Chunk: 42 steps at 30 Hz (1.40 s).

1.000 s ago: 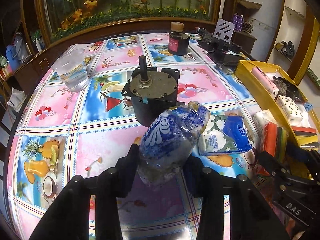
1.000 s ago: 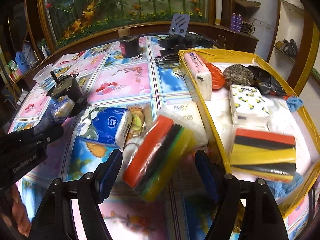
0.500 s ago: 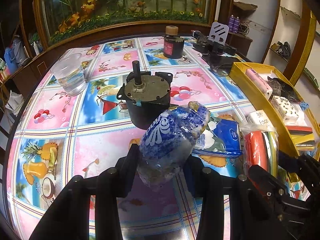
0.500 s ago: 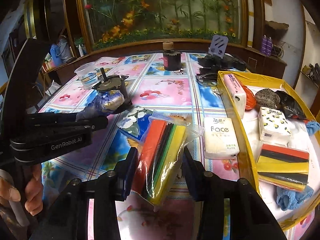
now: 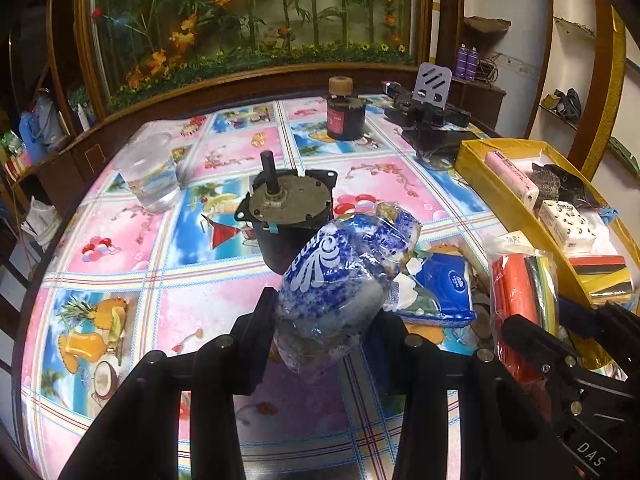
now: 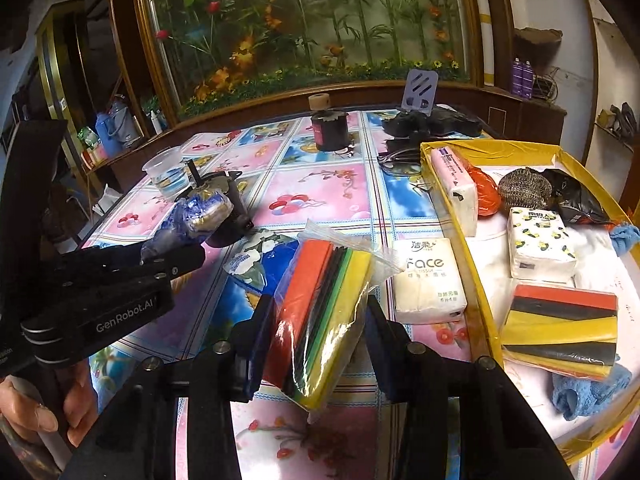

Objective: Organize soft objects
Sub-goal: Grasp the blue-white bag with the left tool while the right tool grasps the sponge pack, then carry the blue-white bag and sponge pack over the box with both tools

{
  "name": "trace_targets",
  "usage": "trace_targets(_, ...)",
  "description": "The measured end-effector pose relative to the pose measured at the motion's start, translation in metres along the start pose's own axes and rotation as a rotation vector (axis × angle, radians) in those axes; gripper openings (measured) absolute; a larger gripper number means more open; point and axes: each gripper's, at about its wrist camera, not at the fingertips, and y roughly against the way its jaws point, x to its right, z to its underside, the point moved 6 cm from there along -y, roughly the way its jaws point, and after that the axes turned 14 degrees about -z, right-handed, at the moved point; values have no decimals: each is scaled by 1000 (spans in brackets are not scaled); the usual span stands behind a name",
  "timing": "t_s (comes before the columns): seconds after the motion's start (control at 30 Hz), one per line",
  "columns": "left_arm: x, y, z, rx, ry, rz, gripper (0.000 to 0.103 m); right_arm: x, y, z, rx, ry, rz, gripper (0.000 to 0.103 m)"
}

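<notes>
Table w/ bright fruit-print cloth (image 5: 192, 264), big plant-filled glass case at far side. L gripper (image 5: 320, 344) clamped on blue-white plastic bag (image 5: 344, 280), held off cloth, just near of dark motor (image 5: 288, 216). R gripper (image 6: 316, 344) clamped on bagged sponge pack (image 6: 320, 312), red/black/green/yellow, jaws pressing both sides. Blue tissue pack (image 6: 272, 264) lies on cloth btwn grippers. White tissue pack (image 6: 428, 280) just left of yellow tray (image 6: 476, 280). Tray at right holds more tissue packs, sponges, scourer.
</notes>
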Motion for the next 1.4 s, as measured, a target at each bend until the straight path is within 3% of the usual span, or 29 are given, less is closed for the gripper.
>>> trace_targets(0.27, 6, 20, -4, 118, -36, -73, 41, 1, 3, -1, 10, 0, 1, 47)
trace_targets(1.17, 7, 31, -6, 174, -43, -124, 41, 1, 10, -3, 41, -10, -10, 47)
trace_targets(1.4, 10, 37, -7, 195, -25, -96, 41, 6, 16, -6, 70, -20, -6, 47)
